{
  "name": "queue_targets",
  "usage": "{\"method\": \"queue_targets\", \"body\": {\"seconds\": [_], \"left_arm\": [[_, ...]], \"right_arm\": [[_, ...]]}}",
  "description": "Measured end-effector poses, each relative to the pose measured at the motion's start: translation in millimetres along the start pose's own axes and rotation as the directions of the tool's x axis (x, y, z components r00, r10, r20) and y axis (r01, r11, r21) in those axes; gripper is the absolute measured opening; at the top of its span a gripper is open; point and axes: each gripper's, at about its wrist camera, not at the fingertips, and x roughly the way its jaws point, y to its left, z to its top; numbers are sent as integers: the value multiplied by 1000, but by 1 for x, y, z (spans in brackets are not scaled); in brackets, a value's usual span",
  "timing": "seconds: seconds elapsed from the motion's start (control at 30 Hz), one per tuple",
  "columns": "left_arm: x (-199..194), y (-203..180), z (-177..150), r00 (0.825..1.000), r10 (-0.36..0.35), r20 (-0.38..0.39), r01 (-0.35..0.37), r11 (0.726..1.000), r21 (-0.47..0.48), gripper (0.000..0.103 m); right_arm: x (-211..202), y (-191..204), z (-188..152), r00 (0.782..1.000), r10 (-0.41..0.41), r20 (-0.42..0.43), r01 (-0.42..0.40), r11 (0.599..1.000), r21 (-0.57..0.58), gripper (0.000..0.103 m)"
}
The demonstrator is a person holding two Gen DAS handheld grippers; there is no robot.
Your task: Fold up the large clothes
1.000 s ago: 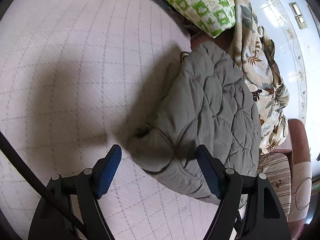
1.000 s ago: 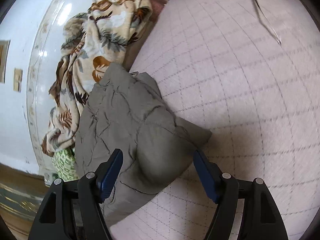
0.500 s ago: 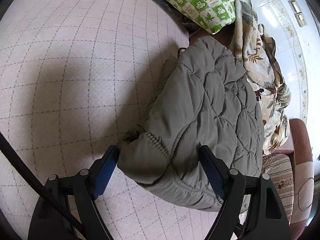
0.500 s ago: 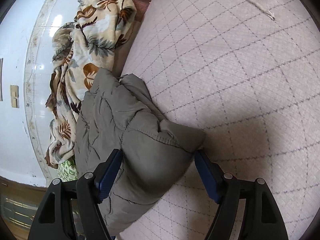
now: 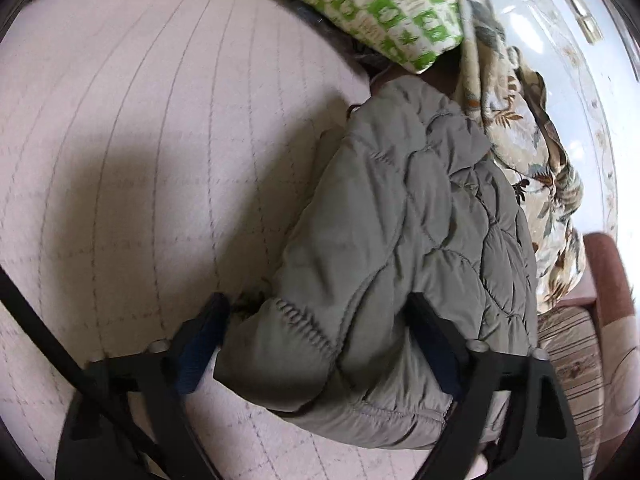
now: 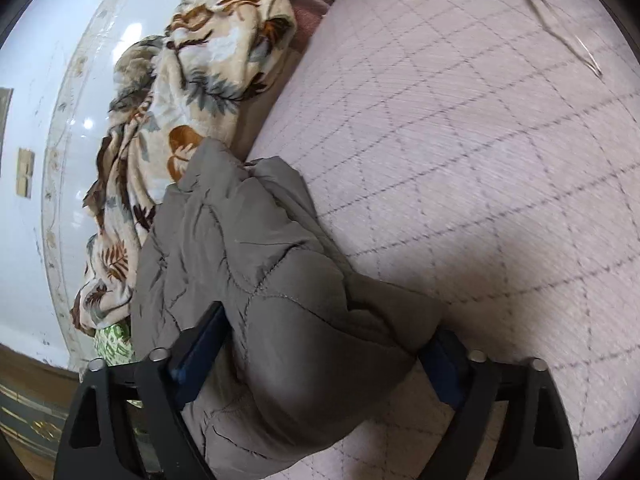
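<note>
A grey-green quilted jacket [image 5: 404, 232] lies bundled on a pink quilted mattress [image 5: 140, 152], along its far edge. My left gripper [image 5: 320, 332] is open, its jaws wide apart on either side of one end of the jacket, which fills the gap between them. In the right wrist view the jacket [image 6: 264, 280] fills the gap of my right gripper [image 6: 324, 344] the same way at its other end. That gripper is open too. Neither pair of blue pads is pressed on the fabric.
A cream blanket with a leaf print [image 6: 180, 88] lies bunched between the jacket and the white wall. A green and white patterned pillow [image 5: 372, 4] lies beyond the jacket. A striped cushion [image 5: 572, 364] and brown upholstery are at the right. A thin cable [image 6: 560, 28] lies on the mattress [image 6: 480, 160].
Both grippers have moved forward over the ends of the jacket, which now sits deep between the open jaws. The jaws have not closed.
</note>
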Motion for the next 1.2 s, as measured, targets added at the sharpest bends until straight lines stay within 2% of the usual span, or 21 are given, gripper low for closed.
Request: {"method": "queue_targets", "body": {"seconds": [0.03, 0.07, 0.13, 0.2, 0.27, 0.33, 0.43, 0.47, 0.6, 0.77, 0.83, 1.2], "left_arm": [[-2, -4, 0, 1000, 6, 6, -6, 1000, 24, 72], [-4, -8, 0, 1000, 19, 24, -21, 999, 50, 69], [-8, -15, 0, 998, 36, 46, -41, 994, 98, 54], [-12, -27, -2, 994, 74, 78, -87, 980, 178, 45], [-15, -39, -6, 986, 118, 115, -144, 955, 258, 40], [-17, -49, -10, 976, 157, 154, -199, 926, 319, 37], [-19, -62, -15, 957, 196, 214, -268, 881, 390, 35], [-20, -64, -16, 953, 200, 227, -279, 873, 400, 34], [-24, -66, -16, 949, 195, 246, -284, 867, 409, 33], [-34, -75, -20, 939, 187, 288, -303, 846, 438, 33], [-37, -79, -21, 937, 181, 300, -305, 842, 445, 32], [-67, -81, -20, 948, 133, 289, -252, 868, 427, 32]], "right_arm": [[1, 1, 1, 1000, -1, -7, 1, 1000, -11, 68], [0, 3, 1, 1000, -1, -6, 1, 1000, -26, 64], [-3, 12, 0, 1000, -10, -2, 9, 996, -84, 51], [-7, 28, -3, 999, -42, 24, 45, 981, -189, 45], [-10, 45, -9, 995, -81, 61, 95, 951, -295, 40], [-12, 60, -15, 989, -115, 97, 144, 911, -386, 37], [-16, 83, -28, 971, -162, 175, 231, 817, -529, 34], [-18, 90, -34, 964, -171, 204, 259, 778, -573, 34], [-21, 109, -50, 941, -180, 286, 331, 654, -680, 31], [-26, 123, -63, 923, -164, 349, 378, 556, -740, 30], [-29, 128, -66, 923, -150, 354, 376, 546, -749, 29], [-58, 145, -81, 936, -89, 339, 334, 526, -783, 28]]}}
